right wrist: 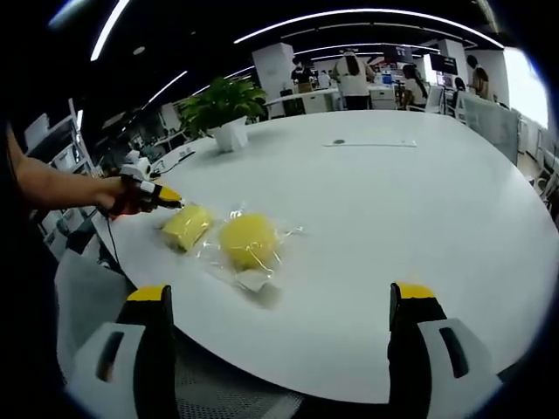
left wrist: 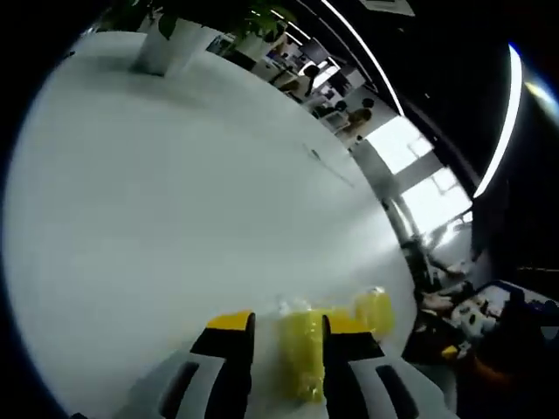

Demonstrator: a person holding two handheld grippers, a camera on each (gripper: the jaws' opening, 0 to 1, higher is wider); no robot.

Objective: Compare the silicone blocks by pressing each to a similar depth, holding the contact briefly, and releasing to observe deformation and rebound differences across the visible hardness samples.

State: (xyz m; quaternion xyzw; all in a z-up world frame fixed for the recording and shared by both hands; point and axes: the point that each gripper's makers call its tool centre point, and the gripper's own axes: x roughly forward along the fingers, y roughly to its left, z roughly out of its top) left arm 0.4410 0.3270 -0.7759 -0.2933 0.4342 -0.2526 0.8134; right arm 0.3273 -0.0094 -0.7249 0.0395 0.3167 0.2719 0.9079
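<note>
Desk (right wrist: pixel 393 218) is set with two yellow blocks; left gripper (left wrist: pixel 288 336) is clenched on one block (left wrist: pixel 301 358); right gripper (right wrist: pixel 279 301) is held released.

Your left gripper view is soft with motion blur; window (left wrist: pixel 417 166) blown out, counter (left wrist: pixel 175 218) washed pale. Your right gripper view is sharper, evenly lit by ceiling strips (right wrist: pixel 367 16), soft shadow under the blocks (right wrist: pixel 249 240). Heavy fisheye bending at both edges.
</note>
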